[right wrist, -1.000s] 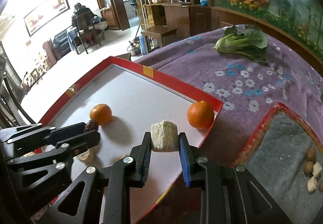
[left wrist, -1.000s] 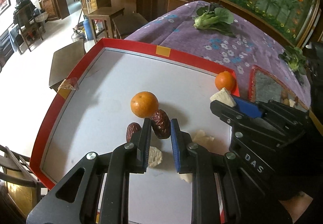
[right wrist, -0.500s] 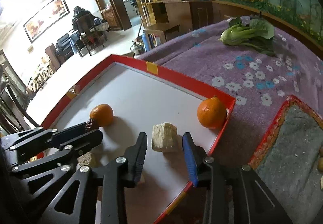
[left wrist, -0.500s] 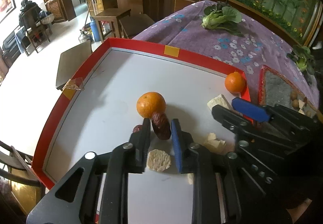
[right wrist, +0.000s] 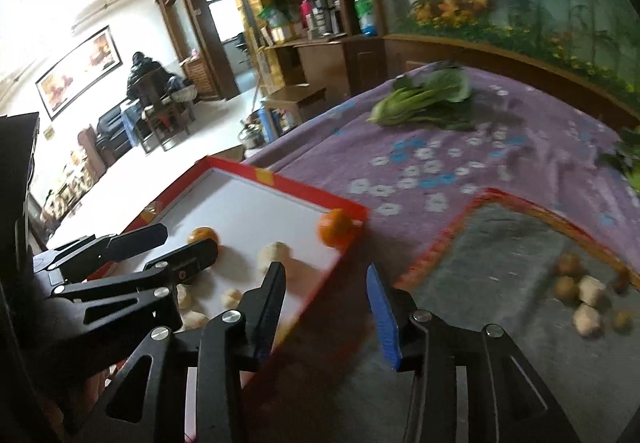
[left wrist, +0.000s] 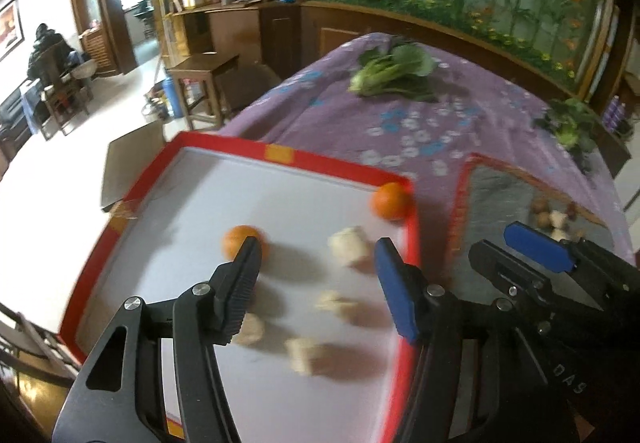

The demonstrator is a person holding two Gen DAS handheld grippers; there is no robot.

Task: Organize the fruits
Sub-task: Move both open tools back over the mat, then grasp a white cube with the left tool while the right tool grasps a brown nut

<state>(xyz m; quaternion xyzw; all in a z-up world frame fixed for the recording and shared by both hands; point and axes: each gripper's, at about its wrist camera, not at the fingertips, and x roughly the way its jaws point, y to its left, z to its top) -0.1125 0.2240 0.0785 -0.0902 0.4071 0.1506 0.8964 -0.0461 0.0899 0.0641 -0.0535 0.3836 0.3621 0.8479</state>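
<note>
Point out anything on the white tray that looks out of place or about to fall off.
One orange sits jammed in the far corner of the white tray, overlapping its red rim, so it might roll off. The other orange and the pale chunks lie well inside.

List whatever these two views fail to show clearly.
- Left wrist view: the pale pieces on the white tray are motion-blurred; what they are is unclear.
- Left wrist view: the tray's near edge is hidden behind the left gripper.
- Right wrist view: small items on the grey tray are blurred.
</note>
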